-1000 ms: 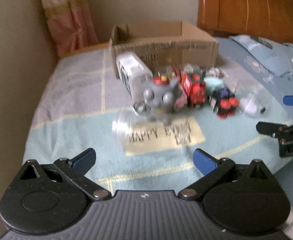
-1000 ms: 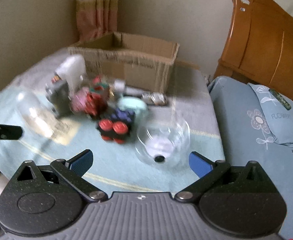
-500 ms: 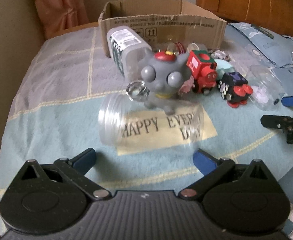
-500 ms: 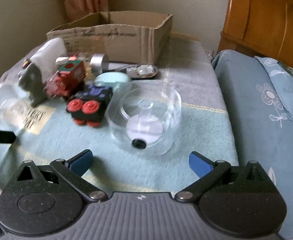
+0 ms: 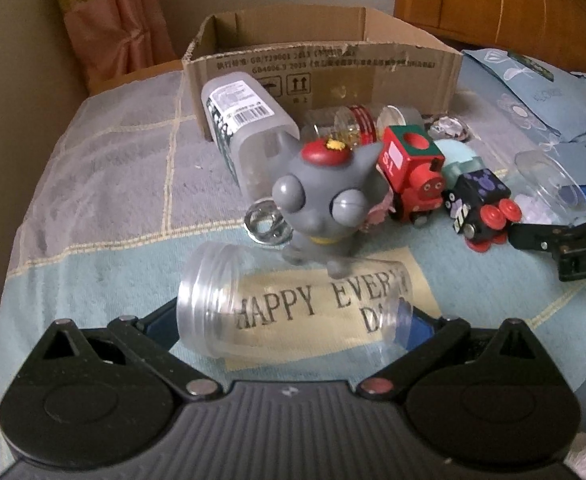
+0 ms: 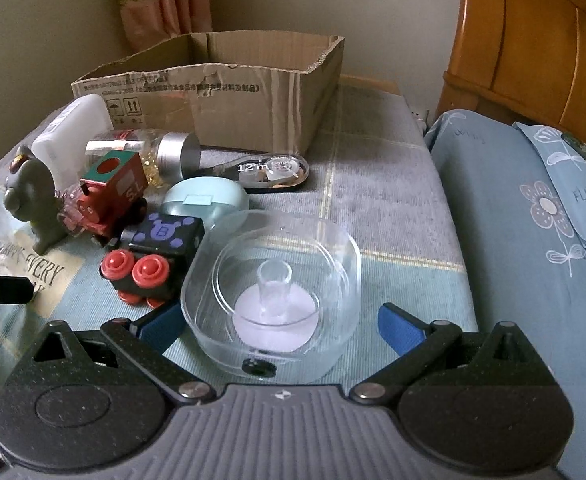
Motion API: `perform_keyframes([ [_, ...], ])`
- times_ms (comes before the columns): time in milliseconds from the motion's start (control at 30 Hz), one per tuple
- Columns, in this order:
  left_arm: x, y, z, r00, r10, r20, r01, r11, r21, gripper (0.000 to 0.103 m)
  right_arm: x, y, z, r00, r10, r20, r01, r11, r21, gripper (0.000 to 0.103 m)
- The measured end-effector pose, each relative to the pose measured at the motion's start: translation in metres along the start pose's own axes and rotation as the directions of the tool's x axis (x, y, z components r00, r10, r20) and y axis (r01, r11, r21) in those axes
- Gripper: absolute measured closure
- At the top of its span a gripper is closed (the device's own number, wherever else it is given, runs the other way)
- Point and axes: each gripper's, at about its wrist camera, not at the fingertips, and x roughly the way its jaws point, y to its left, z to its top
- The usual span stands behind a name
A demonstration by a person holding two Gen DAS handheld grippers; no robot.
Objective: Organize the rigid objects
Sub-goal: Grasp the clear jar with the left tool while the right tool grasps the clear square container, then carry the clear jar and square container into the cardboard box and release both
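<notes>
My fingers spread around two clear containers on the bed.

My left gripper [image 5: 289,324] has its fingers wide apart on either side of a clear plastic cup [image 5: 293,312] lying on its side, printed "HAPPY EVERY DAY"; whether they touch it I cannot tell. My right gripper [image 6: 281,324] is released too, its fingers flanking a clear bowl [image 6: 273,288]. Behind the cup stands a grey cat toy [image 5: 325,204], with a red train [image 5: 413,176] and a black train [image 5: 479,204] beside it, and a cardboard box [image 5: 321,68] farther back.
</notes>
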Motion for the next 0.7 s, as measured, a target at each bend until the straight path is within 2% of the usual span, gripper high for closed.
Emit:
perform_keyframes([
  [200, -0.002, -0.001, 0.002, 1.000, -0.003, 0.007, 0.003, 1.000, 0.008, 0.003, -0.002, 0.002, 0.001, 1.000, -0.003, 0.001, 0.003, 1.000, -0.001, 0.008],
  [333, -0.004, -0.001, 0.002, 1.000, -0.011, 0.015, 0.010, 1.000, 0.017, 0.010, -0.006, 0.003, 0.003, 1.000, 0.003, 0.011, -0.003, 1.000, 0.002, 0.022],
  [533, -0.007, 0.004, 0.003, 1.000, -0.007, 0.021, 0.007, 1.000, 0.006, 0.010, -0.008, 0.003, 0.004, 1.000, 0.009, 0.004, -0.009, 1.000, -0.001, 0.022],
  [700, -0.011, 0.006, 0.005, 1.000, -0.019, -0.002, 0.019, 1.000, 0.025, 0.010, -0.012, 0.003, 0.008, 0.999, 0.029, -0.013, -0.029, 1.000, -0.007, 0.022],
])
